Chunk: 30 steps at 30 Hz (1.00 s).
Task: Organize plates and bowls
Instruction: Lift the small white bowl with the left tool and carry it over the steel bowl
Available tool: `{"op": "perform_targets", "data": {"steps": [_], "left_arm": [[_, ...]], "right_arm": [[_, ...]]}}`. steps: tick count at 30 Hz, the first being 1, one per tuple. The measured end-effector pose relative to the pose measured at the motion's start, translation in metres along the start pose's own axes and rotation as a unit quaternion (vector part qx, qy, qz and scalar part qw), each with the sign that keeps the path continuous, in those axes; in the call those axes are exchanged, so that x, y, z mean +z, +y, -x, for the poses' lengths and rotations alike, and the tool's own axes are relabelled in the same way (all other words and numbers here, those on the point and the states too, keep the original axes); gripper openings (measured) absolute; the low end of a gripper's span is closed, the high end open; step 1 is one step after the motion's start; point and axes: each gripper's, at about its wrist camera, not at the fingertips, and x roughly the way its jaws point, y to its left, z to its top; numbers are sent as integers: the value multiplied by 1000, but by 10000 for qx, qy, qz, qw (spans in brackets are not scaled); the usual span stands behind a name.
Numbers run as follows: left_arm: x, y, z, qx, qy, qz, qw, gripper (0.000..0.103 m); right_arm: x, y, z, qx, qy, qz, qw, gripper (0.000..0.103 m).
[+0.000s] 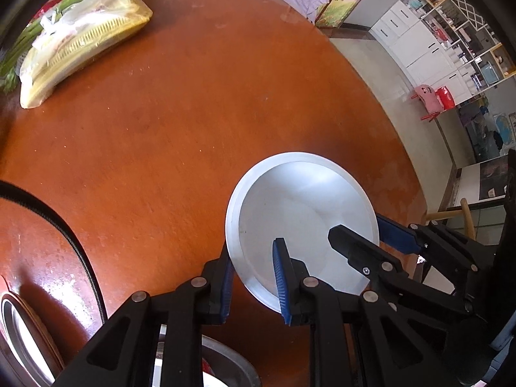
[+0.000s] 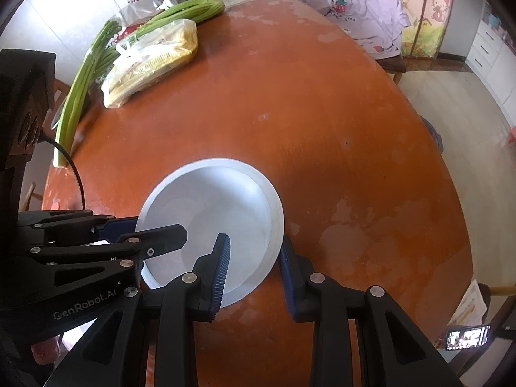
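Plate (image 1: 303, 222) – white, round, so no long axis; sits right way up, hollow facing up, on the orange-brown table (image 1: 167, 122), nearer the table's right-hand edge in the left wrist view.

Left gripper (image 1: 254, 277): jaws part-open, straddling plate's near-left rim – one finger inside the dish, other outside; not pinched tight as far as I can see. Right gripper (image 2: 254, 267): same on the opposite side, jaws set wide-ish over the rim, one finger (image 2: 221, 271) over the plate's inside, other on the table side. Contact w/ rim: can't tell for either.

Room: broad bare tabletop beyond the plate & to its left. Far end – bagged yellow food (image 2: 154, 61) and green stalks (image 2: 84, 84), well apart from plate. Near left corner of left wrist view: metal dish (image 1: 19, 332) at table edge, black cable (image 1: 64, 225) across.
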Motion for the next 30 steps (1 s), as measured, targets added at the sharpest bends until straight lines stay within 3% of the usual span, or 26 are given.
{"op": "perform_targets", "data": {"steps": [16, 30], "left_arm": [[-24, 2, 53, 54, -495, 50, 9987, 23], [-52, 26, 108, 220, -905, 365, 9950, 22]], "right_arm": [[0, 24, 37, 22, -406, 284, 9988, 32], [-1, 70, 62, 281, -672, 688, 9950, 32]]}}
